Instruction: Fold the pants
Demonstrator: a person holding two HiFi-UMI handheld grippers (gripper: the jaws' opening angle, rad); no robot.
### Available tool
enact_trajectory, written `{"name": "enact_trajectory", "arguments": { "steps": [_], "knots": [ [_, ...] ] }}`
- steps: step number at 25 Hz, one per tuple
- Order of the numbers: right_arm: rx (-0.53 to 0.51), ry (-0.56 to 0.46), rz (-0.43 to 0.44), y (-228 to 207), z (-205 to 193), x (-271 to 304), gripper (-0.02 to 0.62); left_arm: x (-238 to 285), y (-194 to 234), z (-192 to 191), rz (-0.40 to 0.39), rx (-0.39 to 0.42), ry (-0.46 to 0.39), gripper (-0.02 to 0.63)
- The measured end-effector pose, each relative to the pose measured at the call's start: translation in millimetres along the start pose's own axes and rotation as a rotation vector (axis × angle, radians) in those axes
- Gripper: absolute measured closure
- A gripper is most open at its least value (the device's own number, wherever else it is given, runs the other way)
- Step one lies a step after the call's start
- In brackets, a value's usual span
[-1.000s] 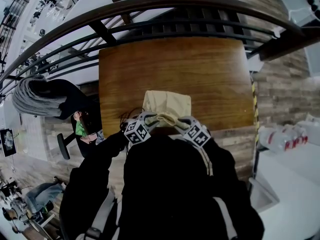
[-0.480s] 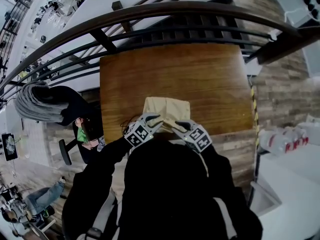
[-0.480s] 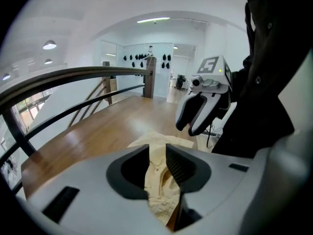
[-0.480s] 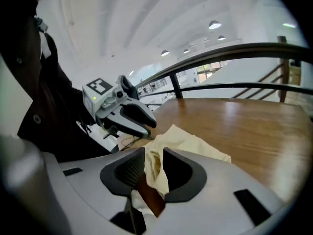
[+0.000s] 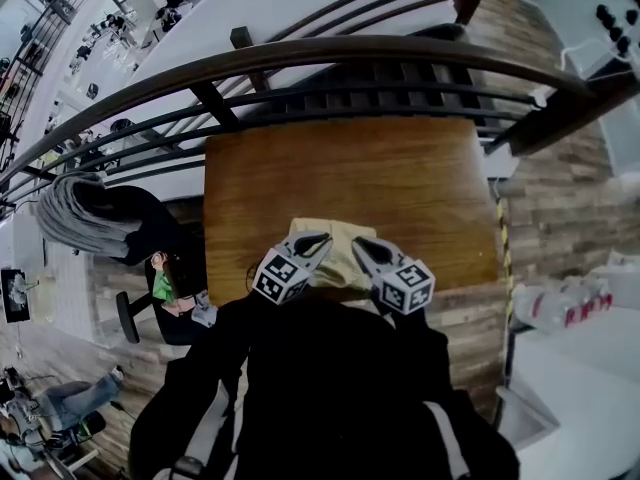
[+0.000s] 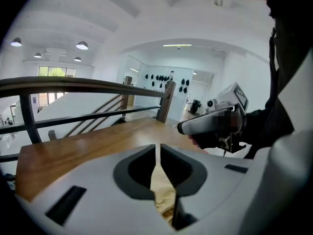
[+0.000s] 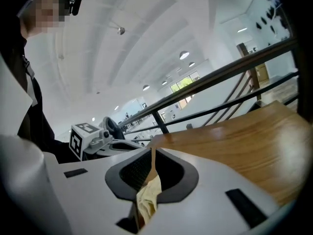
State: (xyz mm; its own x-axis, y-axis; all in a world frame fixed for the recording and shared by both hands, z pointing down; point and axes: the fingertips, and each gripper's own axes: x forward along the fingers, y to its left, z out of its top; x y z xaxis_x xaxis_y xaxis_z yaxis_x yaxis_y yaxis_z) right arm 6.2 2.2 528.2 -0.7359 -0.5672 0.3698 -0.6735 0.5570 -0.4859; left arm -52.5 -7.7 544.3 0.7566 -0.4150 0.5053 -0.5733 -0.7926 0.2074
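Clamping pants (image 5: 338,264) w/ just-closed left gripper (image 5: 324,239), right gripper (image 5: 359,244).

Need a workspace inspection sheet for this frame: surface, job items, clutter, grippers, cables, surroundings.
Surface: wooden table, bare wood beyond the cloth.
Job's things: beige pants, bunched at the table's near edge between the two grippers.
Clutter: nothing seen.
Grippers: left gripper and right gripper side by side over the near edge; the jaws of both have just been closing and each pair pinches a fold of the beige pants.
Cables: nothing seen.
Surroundings: dark railing past the table's far edge; grey garment draped at the head view's left; white surface at its right.
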Motion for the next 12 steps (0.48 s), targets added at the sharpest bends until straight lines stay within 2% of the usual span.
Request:
{"name": "enact_trajectory", "arguments": {
  "steps": [4,12],
  "knots": [
    [-0.072,-0.078,-0.037,3.3,36.7,-1.0,0.592,-4.7,3.3,30.8,0.02,-0.083,-0.075,0.603],
    [-0.158,-0.227,-0.14,17.1,116.2,-17.9,0.592,-27.9,0.8,103.4,0.114,-0.085,-0.225,0.604]
  ]
}}
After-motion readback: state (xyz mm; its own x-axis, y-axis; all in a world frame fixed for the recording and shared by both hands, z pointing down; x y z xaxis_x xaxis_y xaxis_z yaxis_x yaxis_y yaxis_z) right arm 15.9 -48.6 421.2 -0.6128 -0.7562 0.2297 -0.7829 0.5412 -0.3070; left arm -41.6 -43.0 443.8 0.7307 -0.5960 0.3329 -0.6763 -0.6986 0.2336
